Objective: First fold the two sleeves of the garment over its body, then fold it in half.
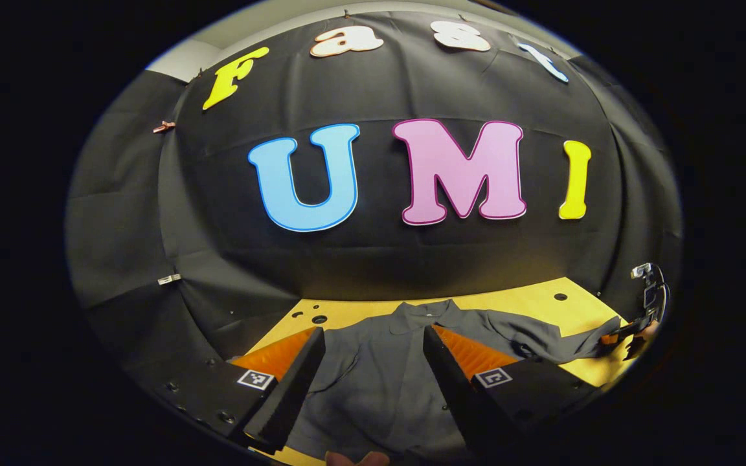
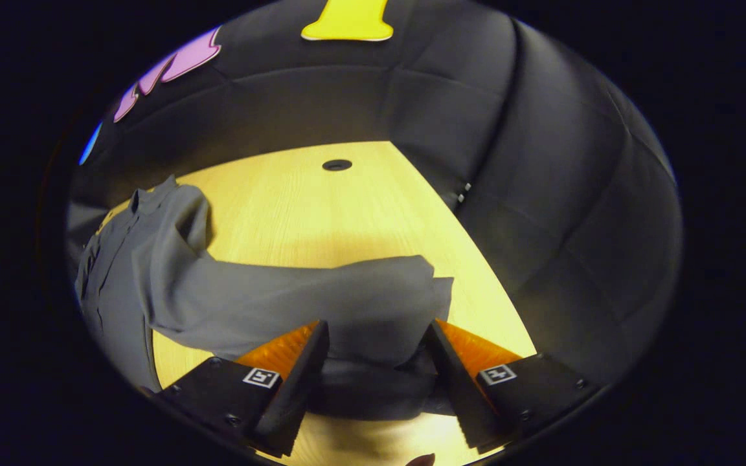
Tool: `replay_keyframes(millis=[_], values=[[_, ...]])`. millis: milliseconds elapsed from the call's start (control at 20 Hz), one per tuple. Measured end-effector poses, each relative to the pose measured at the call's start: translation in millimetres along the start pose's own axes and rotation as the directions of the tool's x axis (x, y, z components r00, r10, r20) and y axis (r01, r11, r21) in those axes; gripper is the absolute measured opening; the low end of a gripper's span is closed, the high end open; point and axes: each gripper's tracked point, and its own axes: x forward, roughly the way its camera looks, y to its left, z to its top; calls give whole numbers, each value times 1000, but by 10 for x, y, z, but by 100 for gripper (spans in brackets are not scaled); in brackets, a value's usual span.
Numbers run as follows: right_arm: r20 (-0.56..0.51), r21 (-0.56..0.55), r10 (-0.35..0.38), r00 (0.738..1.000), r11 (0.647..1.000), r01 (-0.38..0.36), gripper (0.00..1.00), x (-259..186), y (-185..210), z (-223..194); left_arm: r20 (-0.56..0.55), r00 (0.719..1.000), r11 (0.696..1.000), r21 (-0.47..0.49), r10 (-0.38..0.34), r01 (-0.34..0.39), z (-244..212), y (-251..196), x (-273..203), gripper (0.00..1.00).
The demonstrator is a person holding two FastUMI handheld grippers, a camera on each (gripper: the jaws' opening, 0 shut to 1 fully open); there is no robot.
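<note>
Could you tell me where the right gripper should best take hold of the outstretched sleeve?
Probably at the cuff end, coming from the table's outer side. The sleeve lies stretched away from the shirt, and the open right gripper already straddles that end.

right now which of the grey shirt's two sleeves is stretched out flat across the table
The sleeve on the right tongs' side, its cuff between those open tongs. The other sleeve isn't visibly spread out beside the grey fabric shirt.

No readable text is showing; small square black-and-white coded markers are sitting on the gripper bodies, carrying no words.
</note>
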Motion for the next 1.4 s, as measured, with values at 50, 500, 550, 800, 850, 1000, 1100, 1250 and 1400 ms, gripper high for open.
replay_keyframes(millis=[50, 500, 550, 800, 850, 1000, 1100, 1250, 1400], values=[[11, -17, 0, 1000, 1000, 1, 90, -23, 1, 32, 0, 1000, 1000, 1, 6, -6, -18, 3, -10, 97], [147, -154, -151, 978, 973, 173, 5, -351, 104, 217, 3, 1000, 1000, 9, -12, 12, -69, 377, -40, 97], [166, -138, -173, 971, 971, 197, 5, -479, 122, 207, 7, 1000, 1000, 9, -30, 30, -71, 449, -33, 97], [258, -108, -254, 932, 951, 289, 5, -1247, 273, 200, 23, 995, 995, 16, -97, 97, -84, 870, -10, 97], [274, -100, -264, 925, 949, 300, 5, -1380, 332, 211, 26, 994, 994, 16, -108, 107, -111, 971, -24, 97], [318, -74, -295, 901, 940, 333, 5, -1687, 529, 227, 35, 992, 992, 4, -125, 125, -133, 1228, 27, 97], [346, -68, -287, 893, 942, 329, 5, -1855, 732, 254, 52, 990, 992, -2, -129, 129, -116, 1400, 87, 97], [390, -68, -247, 887, 953, 296, 5, -2019, 1131, 383, 69, 990, 993, -2, -121, 121, -151, 1686, 149, 97], [431, -63, -204, 879, 965, 255, 5, -2104, 1594, 626, 75, 991, 993, -21, -111, 113, -220, 1975, 228, 97]])
